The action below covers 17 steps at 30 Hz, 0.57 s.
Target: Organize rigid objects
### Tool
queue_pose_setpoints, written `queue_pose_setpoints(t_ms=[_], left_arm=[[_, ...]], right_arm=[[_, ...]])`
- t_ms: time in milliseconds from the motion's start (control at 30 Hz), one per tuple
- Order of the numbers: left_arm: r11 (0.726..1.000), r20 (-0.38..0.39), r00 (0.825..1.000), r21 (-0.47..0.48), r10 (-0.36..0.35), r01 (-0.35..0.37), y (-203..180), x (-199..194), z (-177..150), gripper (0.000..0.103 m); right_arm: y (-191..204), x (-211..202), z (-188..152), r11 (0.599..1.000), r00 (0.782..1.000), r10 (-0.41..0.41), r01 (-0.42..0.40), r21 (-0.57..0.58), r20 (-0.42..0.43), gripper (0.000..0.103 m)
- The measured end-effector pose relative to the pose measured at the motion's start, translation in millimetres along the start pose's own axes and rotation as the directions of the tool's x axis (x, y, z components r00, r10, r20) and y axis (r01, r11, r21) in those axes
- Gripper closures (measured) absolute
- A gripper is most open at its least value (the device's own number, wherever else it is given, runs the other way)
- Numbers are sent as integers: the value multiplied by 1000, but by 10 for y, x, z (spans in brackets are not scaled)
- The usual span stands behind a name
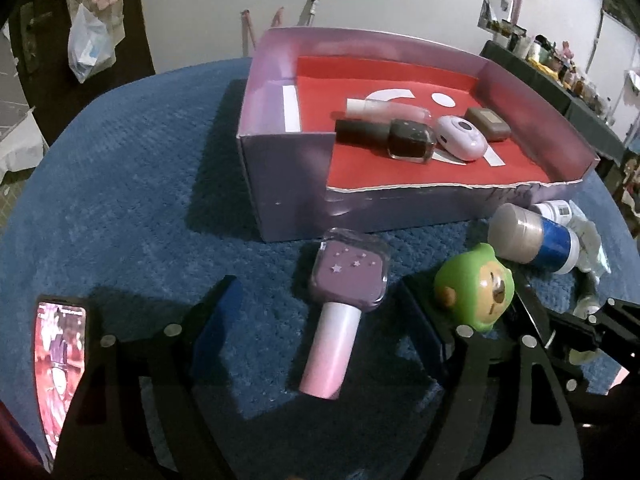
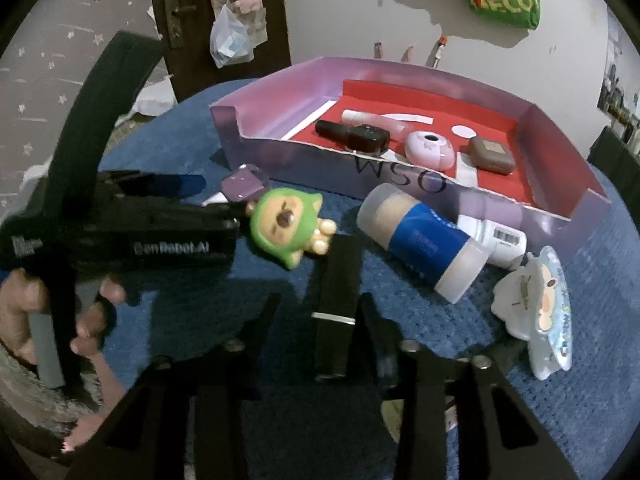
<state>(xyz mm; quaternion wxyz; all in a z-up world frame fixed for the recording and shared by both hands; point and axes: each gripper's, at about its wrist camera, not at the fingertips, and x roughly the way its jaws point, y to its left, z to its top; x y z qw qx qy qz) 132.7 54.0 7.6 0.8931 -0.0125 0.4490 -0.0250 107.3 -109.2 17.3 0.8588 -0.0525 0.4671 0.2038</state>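
Observation:
A purple nail-polish bottle with a pink cap lies on the blue cloth between the fingers of my open left gripper; only its purple end shows in the right wrist view. A green bear figure lies just right of it. My right gripper is open around a black rectangular stick. The purple box with a red floor holds a dark polish bottle, a pink tube, a pink oval case and a brown case.
A blue-and-white jar and a small white bottle lie in front of the box. A white cartoon packet lies at the right. A lit phone lies at the left. The left gripper body is held by a hand.

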Motion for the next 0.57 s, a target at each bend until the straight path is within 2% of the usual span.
queue_pose_setpoints(t_ms=[33, 67, 167, 567], left_arm=[[1000, 3, 1000, 5, 5, -5, -3, -7, -12, 30], [1000, 7, 1000, 12, 7, -7, -9, -19, -23, 37], [999, 10, 999, 12, -42, 42, -9, -86, -31, 68], [998, 20, 998, 34, -52, 51, -85, -293, -72, 69]], right_arm=[[-13, -2, -7, 1000, 1000, 5, -5, 0, 1, 78], [-19, -6, -12, 1000, 1000, 6, -6, -1, 1, 80], [-26, -25, -23, 1000, 1000, 9, -9, -1, 5, 81], [-67, -311, 68, 997, 995, 71, -73, 20, 62, 81]])
